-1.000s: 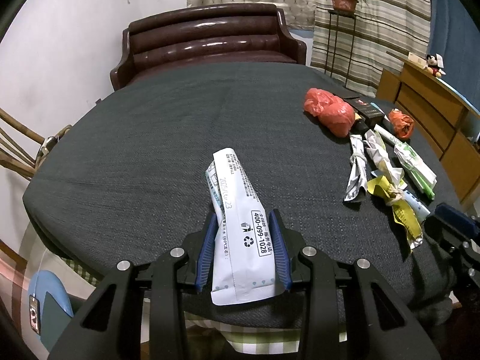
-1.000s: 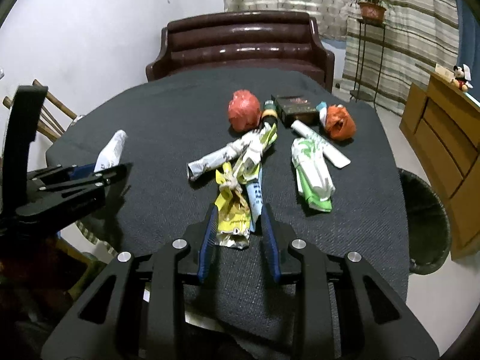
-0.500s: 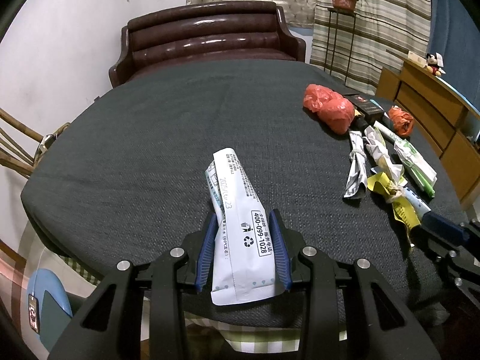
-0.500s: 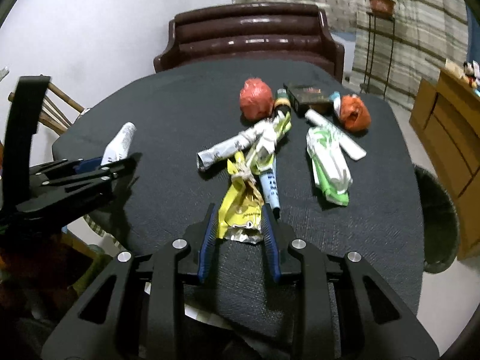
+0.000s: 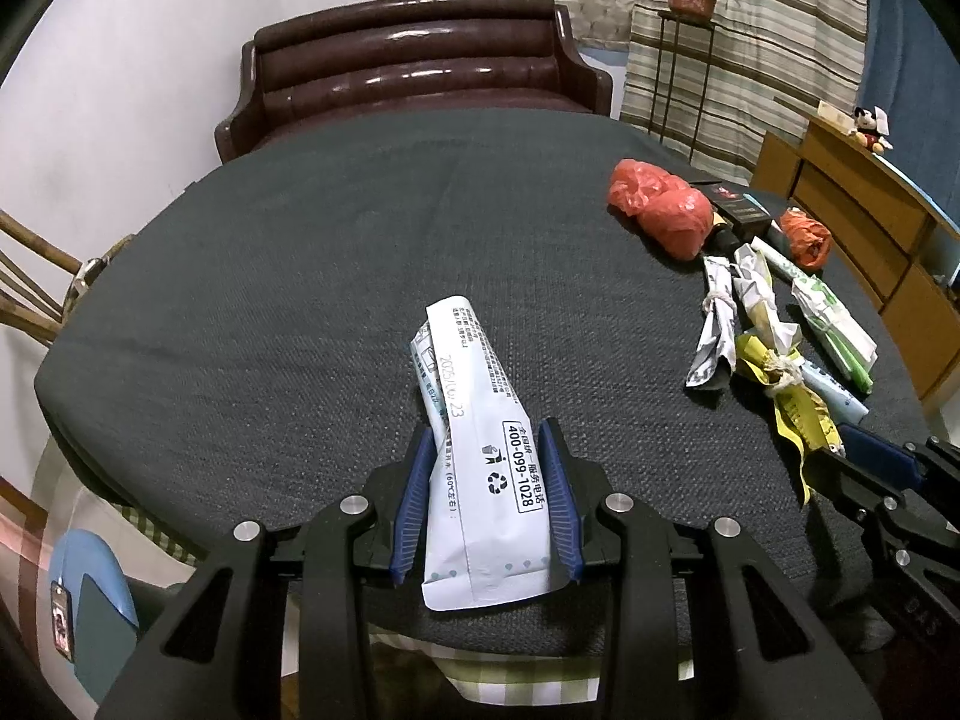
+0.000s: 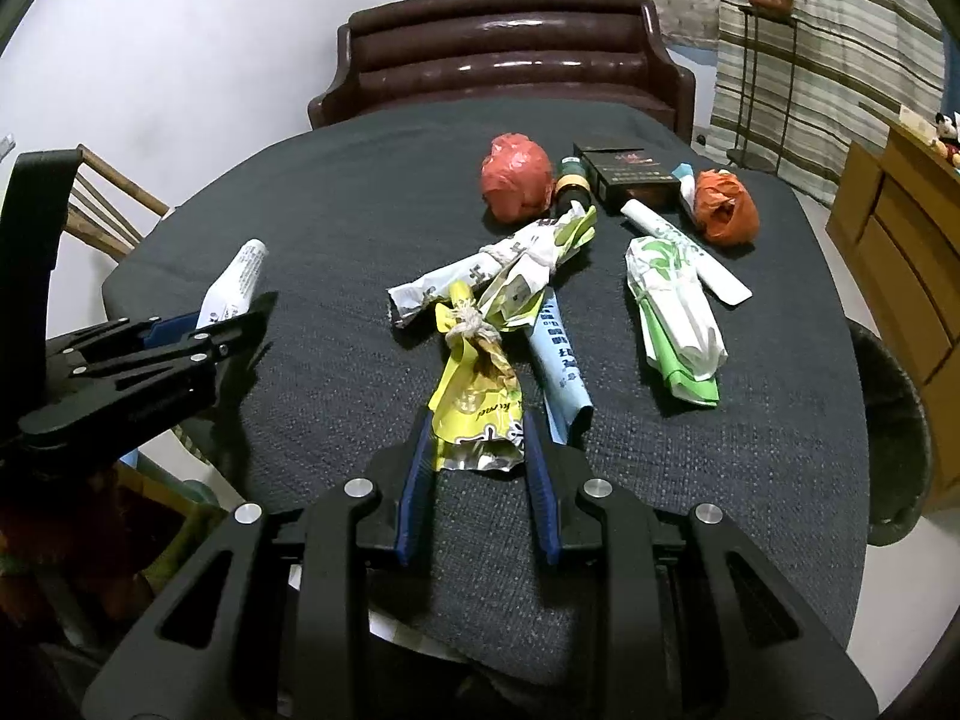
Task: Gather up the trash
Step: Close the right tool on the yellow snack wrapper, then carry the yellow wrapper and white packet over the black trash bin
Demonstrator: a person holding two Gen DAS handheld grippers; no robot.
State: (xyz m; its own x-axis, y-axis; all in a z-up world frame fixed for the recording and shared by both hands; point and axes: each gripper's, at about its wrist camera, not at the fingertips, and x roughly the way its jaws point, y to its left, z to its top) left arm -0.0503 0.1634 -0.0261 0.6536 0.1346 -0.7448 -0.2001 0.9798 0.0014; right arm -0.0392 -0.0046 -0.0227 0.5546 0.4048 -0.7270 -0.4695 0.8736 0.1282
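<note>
**Yellow wrapper lying dead ahead of the right tool**

Left wrist view: I am holding the left tool [image 5: 489, 495] over the near edge of the table [image 5: 300, 276], its pads closed against the sides of a white packet [image 5: 480, 450]. The packet's long axis is running straight out along the fingers. The rest of the trash is lying well off to my right, and the right tool [image 5: 864, 462] is showing there, touching or nearly touching the tail of the yellow wrapper [image 5: 798, 408].

Right wrist view: the right tool [image 6: 477, 468] is standing at a narrow gap, gripping nothing yet. The yellow wrapper [image 6: 477, 402] is lying straight ahead, its near end just entering between the pads, its long axis pointing away toward the pile. I am judging this arm far nearer; the next move is a short push forward, then a squeeze. The bin [image 6: 894, 432] is sitting beyond the table's right edge.
</note>
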